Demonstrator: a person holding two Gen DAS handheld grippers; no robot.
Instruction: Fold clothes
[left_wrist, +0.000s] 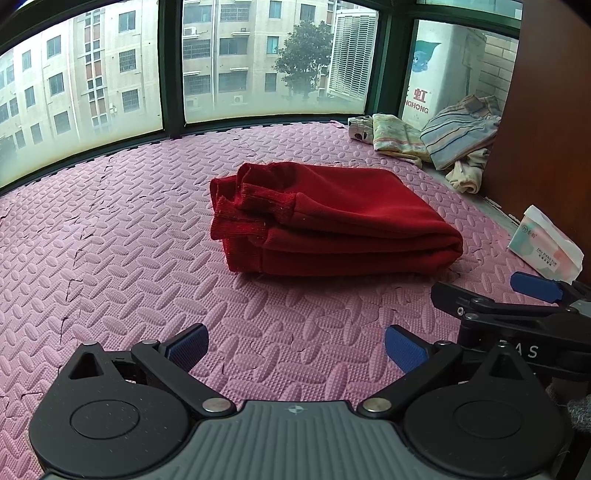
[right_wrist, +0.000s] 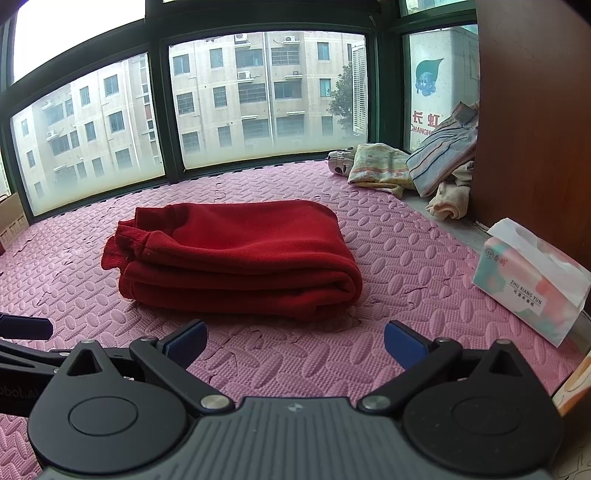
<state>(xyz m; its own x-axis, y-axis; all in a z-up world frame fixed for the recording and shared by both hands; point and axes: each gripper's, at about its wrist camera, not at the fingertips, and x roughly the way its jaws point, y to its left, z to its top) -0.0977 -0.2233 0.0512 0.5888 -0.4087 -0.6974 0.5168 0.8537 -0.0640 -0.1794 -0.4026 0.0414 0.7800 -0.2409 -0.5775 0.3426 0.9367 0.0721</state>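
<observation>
A red sweater (left_wrist: 332, 221) lies folded into a thick rectangular bundle on the pink foam mat (left_wrist: 129, 240), cuffs and hem stacked at its left end. It also shows in the right wrist view (right_wrist: 236, 258). My left gripper (left_wrist: 295, 347) is open and empty, low over the mat in front of the bundle. My right gripper (right_wrist: 295, 343) is open and empty, also short of the bundle, and shows at the right of the left wrist view (left_wrist: 517, 295). Neither gripper touches the sweater.
A heap of other clothes (right_wrist: 417, 170) lies at the far right by the window. A tissue pack (right_wrist: 532, 280) stands at the right beside a brown cabinet (right_wrist: 535, 129). Windows (right_wrist: 258, 96) bound the mat at the back. A cardboard box (right_wrist: 11, 221) sits far left.
</observation>
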